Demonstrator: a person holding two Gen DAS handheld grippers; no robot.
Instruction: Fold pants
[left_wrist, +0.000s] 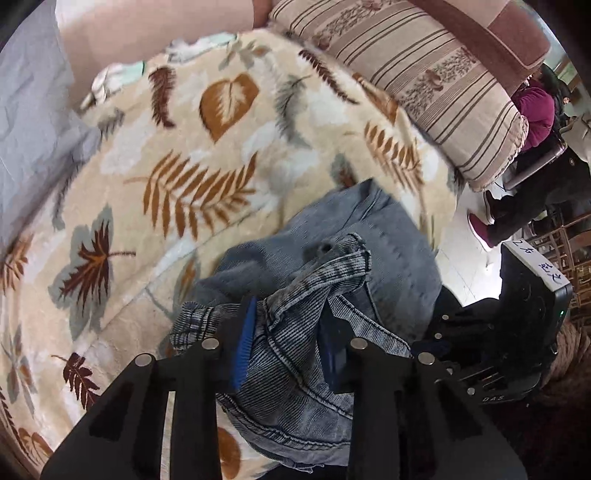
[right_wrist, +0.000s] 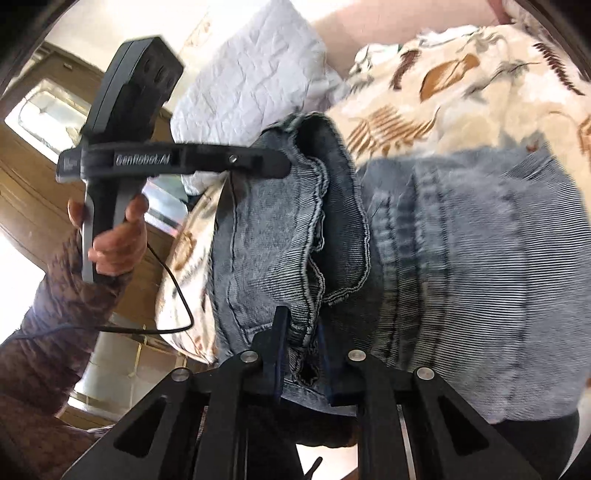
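The blue denim pants hang bunched above a leaf-patterned blanket. My left gripper is shut on a gathered fold of the pants near the waistband. In the right wrist view the pants fill the middle, with a hem edge curling down. My right gripper is shut on a denim edge. The left gripper's body shows at upper left, held by a hand, its fingers reaching into the cloth. The right gripper's body shows in the left wrist view at lower right.
A striped cushion lies at the blanket's far edge. A white quilted pillow lies at the left. A seated person in purple is at the far right over a white floor. A black cable hangs from the left gripper.
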